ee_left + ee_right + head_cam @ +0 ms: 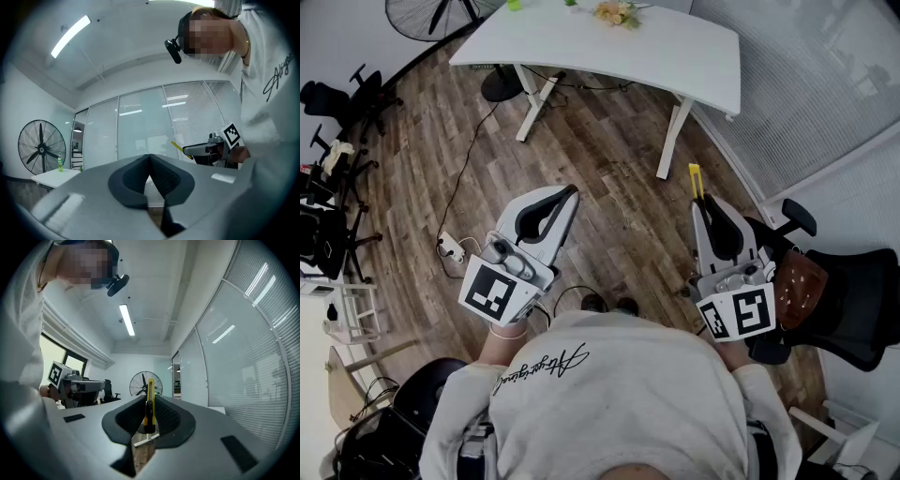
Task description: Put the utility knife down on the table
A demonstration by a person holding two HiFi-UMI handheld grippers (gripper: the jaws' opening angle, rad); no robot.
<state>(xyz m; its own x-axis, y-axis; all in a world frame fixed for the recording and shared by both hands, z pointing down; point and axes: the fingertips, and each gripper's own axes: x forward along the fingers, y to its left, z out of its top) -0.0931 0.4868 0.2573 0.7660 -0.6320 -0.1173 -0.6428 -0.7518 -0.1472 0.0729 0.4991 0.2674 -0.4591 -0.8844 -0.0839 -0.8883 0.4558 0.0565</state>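
Observation:
My right gripper (704, 203) is shut on a yellow utility knife (696, 181), whose tip sticks out past the jaws toward the white table (675, 52). In the right gripper view the utility knife (150, 401) stands upright, pinched between the dark pads. My left gripper (569, 194) is held level beside it, jaws closed together with nothing between them. In the left gripper view the pads meet at the tip of the left gripper (149, 157), and the right gripper (206, 150) shows at the right with the yellow blade poking out. Both grippers hover over the wooden floor, short of the table.
A standing fan (441, 14) is at the far left behind the table. A power strip (450, 247) and cables lie on the floor. A black office chair (844, 300) stands close at the right, more chairs (333, 98) at the left. Flowers (617, 12) sit on the table.

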